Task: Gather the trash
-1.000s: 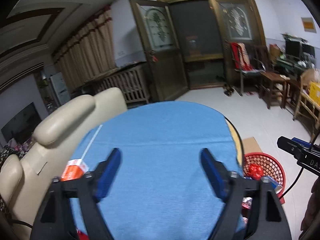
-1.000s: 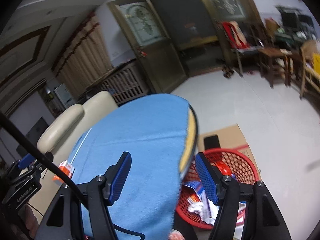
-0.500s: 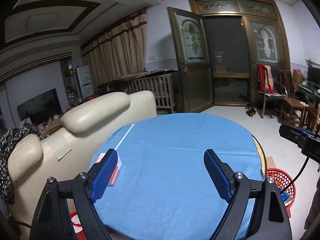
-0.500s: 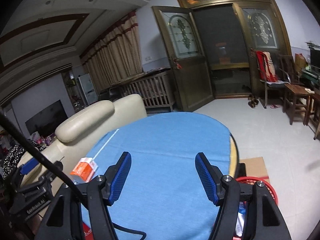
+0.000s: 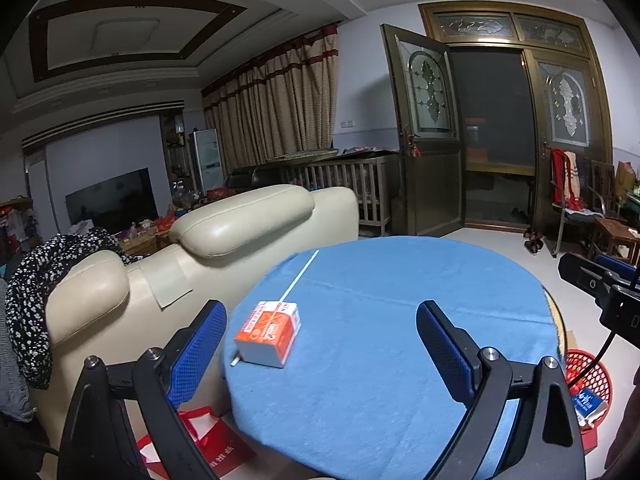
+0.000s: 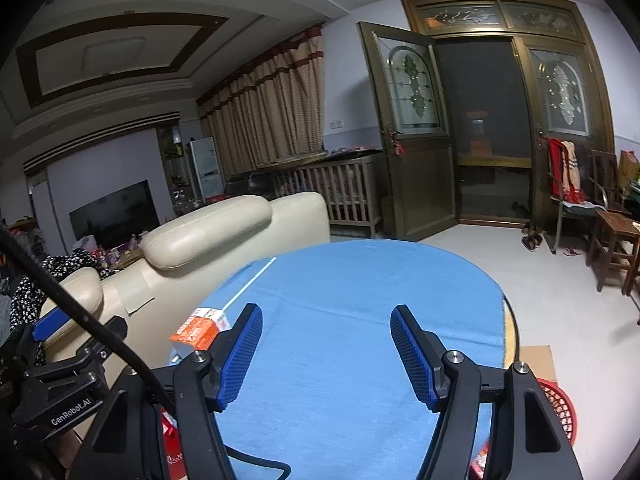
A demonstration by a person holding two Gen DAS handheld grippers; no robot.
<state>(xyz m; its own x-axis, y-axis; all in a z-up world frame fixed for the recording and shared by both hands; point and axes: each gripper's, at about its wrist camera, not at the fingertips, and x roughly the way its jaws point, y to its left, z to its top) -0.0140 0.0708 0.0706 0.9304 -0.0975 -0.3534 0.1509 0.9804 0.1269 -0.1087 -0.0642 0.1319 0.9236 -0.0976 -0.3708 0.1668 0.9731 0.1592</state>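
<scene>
Orange carton (image 6: 199, 331) half hidden behind right gripper's left finger (image 6: 240, 356), red basket (image 5: 588, 380) cut by left gripper frame, carton print too small to read.

Carton (image 5: 269, 332): small orange-and-white drink box lying on its side near the left edge of the blue surface (image 5: 380, 340)
Straw (image 5: 300, 278): thin, white, reaching from the carton's far end
Basket (image 5: 592, 376): red mesh, on floor right of the surface, wrappers inside

The blue bench (image 5: 400, 320) lies open ahead — only an orange carton (image 5: 269, 333) stands on it, near the sofa (image 5: 224, 240) flanking its left edge.
</scene>
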